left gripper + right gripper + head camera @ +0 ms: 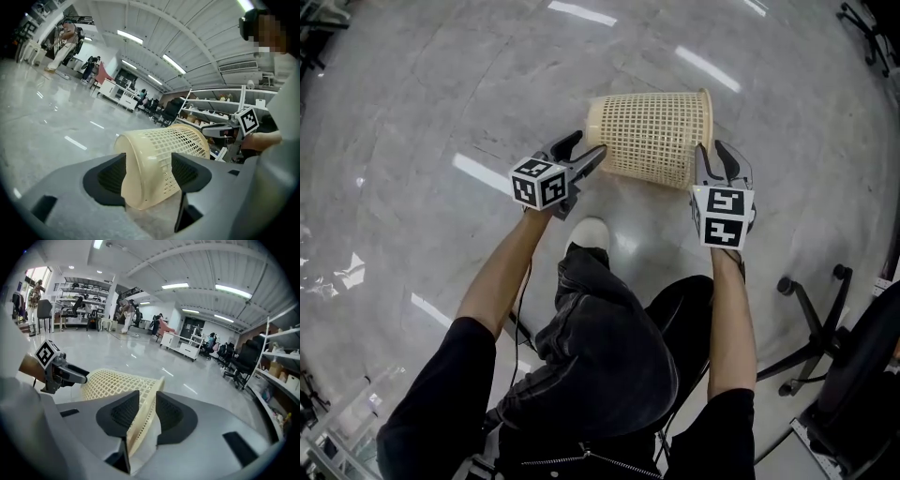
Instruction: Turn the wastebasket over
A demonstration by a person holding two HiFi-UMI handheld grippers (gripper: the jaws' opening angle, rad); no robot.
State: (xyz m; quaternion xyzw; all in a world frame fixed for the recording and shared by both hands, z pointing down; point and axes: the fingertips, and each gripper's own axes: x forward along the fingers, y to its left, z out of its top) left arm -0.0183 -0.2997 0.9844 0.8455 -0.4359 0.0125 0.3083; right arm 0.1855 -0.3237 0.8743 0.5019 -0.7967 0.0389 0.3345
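Observation:
A cream mesh wastebasket (652, 136) lies on its side over the grey floor, its solid bottom to the left and its open rim to the right. My left gripper (589, 145) is at the bottom end. In the left gripper view the basket's bottom corner (159, 154) sits between the wide jaws of that gripper (149, 176), and the pads do not clamp it. My right gripper (711, 150) is at the rim. The rim wall (145, 399) runs between the close-set jaws of the right gripper (147, 411), which stand open around it.
The person's legs and a white shoe (589, 230) are just below the basket. An office chair base (811, 352) stands at the right. Shelves (276, 380), desks and people stand far off across the hall.

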